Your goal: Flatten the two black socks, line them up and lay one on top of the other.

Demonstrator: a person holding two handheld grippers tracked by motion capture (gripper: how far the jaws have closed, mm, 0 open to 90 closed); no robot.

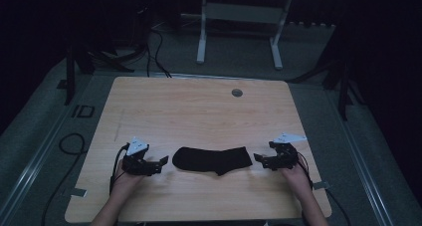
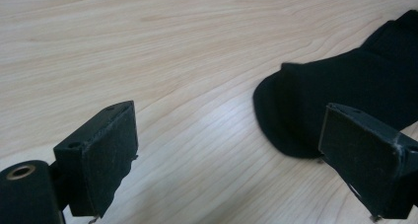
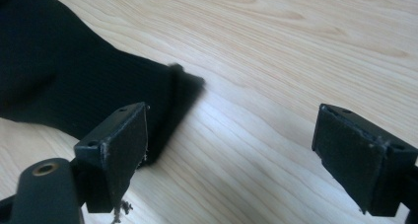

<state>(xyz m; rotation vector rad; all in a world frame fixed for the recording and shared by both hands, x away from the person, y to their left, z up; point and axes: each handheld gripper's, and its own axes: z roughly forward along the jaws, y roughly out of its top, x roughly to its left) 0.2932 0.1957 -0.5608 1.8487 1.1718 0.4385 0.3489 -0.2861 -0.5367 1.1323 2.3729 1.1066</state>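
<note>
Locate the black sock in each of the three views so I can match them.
High view: the black sock lies flat near the table's near edge, between the two grippers.
Left gripper view: at the right edge, its rounded end toward the middle.
Right gripper view: upper left, behind the left jaw.
Shared landmark: the light wooden tabletop.

Dim room, grey carpet (image 1: 40, 136), white desk frame (image 1: 239, 17)
</note>
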